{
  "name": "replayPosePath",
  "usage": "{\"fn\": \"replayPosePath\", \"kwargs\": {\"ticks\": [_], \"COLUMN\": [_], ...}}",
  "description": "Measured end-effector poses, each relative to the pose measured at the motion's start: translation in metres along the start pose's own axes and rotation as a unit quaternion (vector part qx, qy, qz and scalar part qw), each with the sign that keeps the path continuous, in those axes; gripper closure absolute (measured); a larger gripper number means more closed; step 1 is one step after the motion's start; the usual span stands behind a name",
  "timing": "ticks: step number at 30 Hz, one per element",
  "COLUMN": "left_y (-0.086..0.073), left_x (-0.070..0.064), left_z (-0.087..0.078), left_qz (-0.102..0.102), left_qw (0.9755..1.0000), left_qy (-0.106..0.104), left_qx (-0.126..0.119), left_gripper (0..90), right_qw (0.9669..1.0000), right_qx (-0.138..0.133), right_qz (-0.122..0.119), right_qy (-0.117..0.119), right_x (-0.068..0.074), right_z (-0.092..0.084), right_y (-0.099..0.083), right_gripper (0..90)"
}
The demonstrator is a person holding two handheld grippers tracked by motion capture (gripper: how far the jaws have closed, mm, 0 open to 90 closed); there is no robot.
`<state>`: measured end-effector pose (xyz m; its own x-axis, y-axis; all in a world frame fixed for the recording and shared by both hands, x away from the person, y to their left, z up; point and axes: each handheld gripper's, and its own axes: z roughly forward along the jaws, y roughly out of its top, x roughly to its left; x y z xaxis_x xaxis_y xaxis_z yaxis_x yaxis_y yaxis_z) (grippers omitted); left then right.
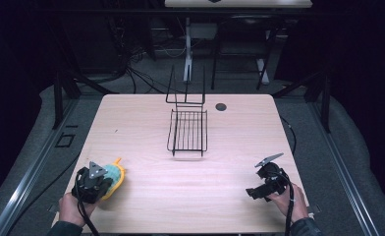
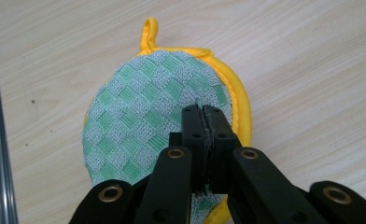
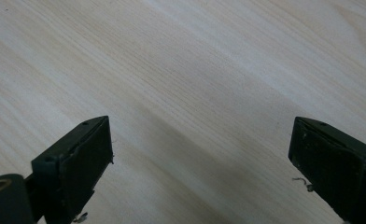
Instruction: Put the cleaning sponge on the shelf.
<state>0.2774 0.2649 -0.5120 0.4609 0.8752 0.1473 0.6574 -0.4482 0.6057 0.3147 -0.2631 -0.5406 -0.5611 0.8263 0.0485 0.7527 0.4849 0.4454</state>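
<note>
A round green-checked pot holder (image 1: pixel 115 173) with a yellow rim and hanging loop lies near the front left corner of the wooden table (image 1: pixel 205 191). My left gripper (image 1: pixel 106 183) is shut on it. In the left gripper view the two jaws (image 2: pixel 203 113) stand pressed together, pinching the woven cloth of the pot holder (image 2: pixel 139 107) near its right edge. At the front right, my right gripper (image 1: pixel 253 192) is held just above the bare wood. In the right gripper view its jaws (image 3: pixel 202 133) stand wide open with nothing between them.
A black wire rack (image 1: pixel 188 130) with an upright back stands at the middle of the table toward the far side. A small dark round hole (image 1: pixel 221 106) sits to its right. Dark floor, cables and frame legs surround the table.
</note>
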Motion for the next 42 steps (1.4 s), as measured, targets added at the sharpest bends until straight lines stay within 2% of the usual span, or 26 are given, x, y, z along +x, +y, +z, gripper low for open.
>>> {"fn": "replayPosePath", "kwargs": {"ticks": [6, 23, 35, 42], "left_y": [0.001, 0.011, 0.021, 0.033], "left_x": [0.0, -0.004, -0.013, -0.02], "left_z": [-0.003, -0.013, -0.021, -0.023], "left_qz": [0.003, 0.014, 0.023, 0.038], "left_qw": [1.0, 0.9996, 0.9989, 0.9978], "left_qy": [0.001, -0.003, -0.006, -0.011], "left_qx": [0.0, -0.026, -0.041, -0.053], "left_gripper": [88.9, 88.7, 88.7, 88.7], "right_qw": [1.0, 0.9999, 1.0, 1.0], "right_qx": [-0.003, -0.009, -0.007, -0.008], "right_qz": [0.002, 0.005, -0.001, -0.005], "right_qy": [0.0, 0.001, 0.0, -0.002], "right_x": [-0.001, 0.0, -0.001, 0.0], "right_z": [-0.001, -0.001, -0.001, -0.001], "right_y": [0.0, 0.0, 0.0, 0.001], "right_gripper": [5.2, 5.2, 5.7, 5.3]}}
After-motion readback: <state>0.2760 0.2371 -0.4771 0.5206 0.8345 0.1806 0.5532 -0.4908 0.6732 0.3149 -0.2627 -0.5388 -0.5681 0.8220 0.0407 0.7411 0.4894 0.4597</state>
